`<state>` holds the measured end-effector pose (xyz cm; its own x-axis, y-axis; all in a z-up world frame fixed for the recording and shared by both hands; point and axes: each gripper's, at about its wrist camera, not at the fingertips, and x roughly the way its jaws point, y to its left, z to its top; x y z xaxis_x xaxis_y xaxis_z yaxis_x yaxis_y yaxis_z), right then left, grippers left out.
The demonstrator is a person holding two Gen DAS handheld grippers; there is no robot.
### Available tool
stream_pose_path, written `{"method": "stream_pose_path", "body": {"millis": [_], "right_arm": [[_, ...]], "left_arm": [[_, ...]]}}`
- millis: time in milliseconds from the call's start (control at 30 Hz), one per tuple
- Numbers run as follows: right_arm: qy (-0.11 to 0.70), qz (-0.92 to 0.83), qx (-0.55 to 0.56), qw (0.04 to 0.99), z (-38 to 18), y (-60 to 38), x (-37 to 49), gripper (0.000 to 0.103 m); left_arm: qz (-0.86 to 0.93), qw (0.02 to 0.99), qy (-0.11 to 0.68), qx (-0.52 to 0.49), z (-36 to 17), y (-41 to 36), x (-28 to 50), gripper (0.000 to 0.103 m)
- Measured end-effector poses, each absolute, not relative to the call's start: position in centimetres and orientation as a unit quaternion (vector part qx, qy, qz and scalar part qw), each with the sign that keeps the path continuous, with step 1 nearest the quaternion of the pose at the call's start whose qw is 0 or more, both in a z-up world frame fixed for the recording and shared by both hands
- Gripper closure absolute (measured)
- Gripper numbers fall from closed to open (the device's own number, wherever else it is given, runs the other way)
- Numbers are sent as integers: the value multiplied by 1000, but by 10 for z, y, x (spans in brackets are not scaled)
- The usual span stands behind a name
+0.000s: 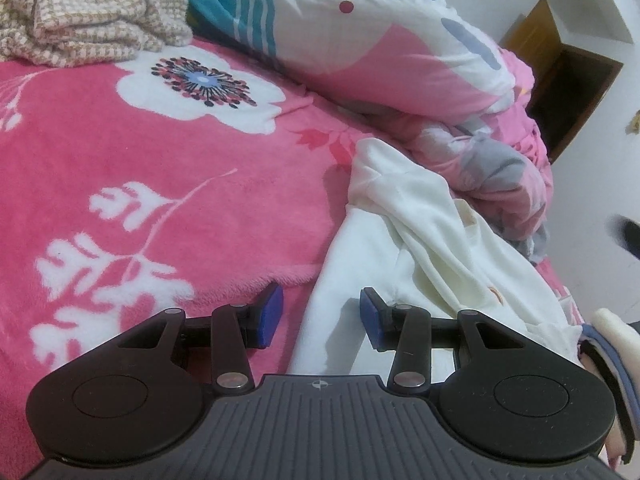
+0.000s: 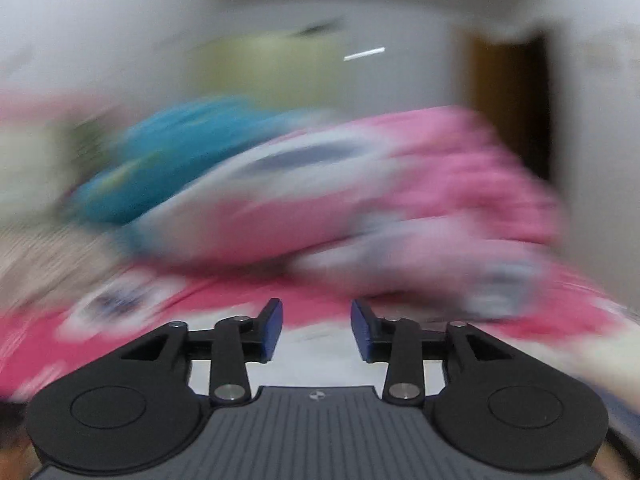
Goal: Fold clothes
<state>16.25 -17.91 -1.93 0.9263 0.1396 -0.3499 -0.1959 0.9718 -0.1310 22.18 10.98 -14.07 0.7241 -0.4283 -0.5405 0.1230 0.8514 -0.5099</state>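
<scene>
The white garment (image 1: 420, 248) lies crumpled on the pink blanket (image 1: 160, 168), beside the quilt (image 1: 400, 60). The left gripper (image 1: 320, 312) hangs spread over its edge, gripping nothing. The right gripper (image 2: 316, 330), in a blurred view, is spread and empty too.

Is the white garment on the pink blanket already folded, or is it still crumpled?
Still crumpled: the white garment lies bunched with loose wrinkles on the pink blanket, no neat edges.

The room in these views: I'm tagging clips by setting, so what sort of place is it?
Most likely a bedroom at home. A pink flowered blanket covers a bed, a bulky quilt is heaped on it, and a wooden door stands in a white wall behind.
</scene>
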Motion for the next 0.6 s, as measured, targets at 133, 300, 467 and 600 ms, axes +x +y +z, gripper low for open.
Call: {"method": "stream_pose_path", "body": {"millis": [133,300,467,600], "right_arm": [[194,204,-248,927,-75,-95,216,60],[250,235,-357,869,-119,-60,284,67],[322,208,-111,917,-91,-115,373,88],[359,186,151,902,-95,-181,413,94]], "left_arm": [[-154,900,340,-227,-142,111,222,61],[-155,898,344,-224,-141,110,223,62],[-156,899,345,-219,-141,109,223,62],[-157,899,345,-220,-142,110,223,62]]}}
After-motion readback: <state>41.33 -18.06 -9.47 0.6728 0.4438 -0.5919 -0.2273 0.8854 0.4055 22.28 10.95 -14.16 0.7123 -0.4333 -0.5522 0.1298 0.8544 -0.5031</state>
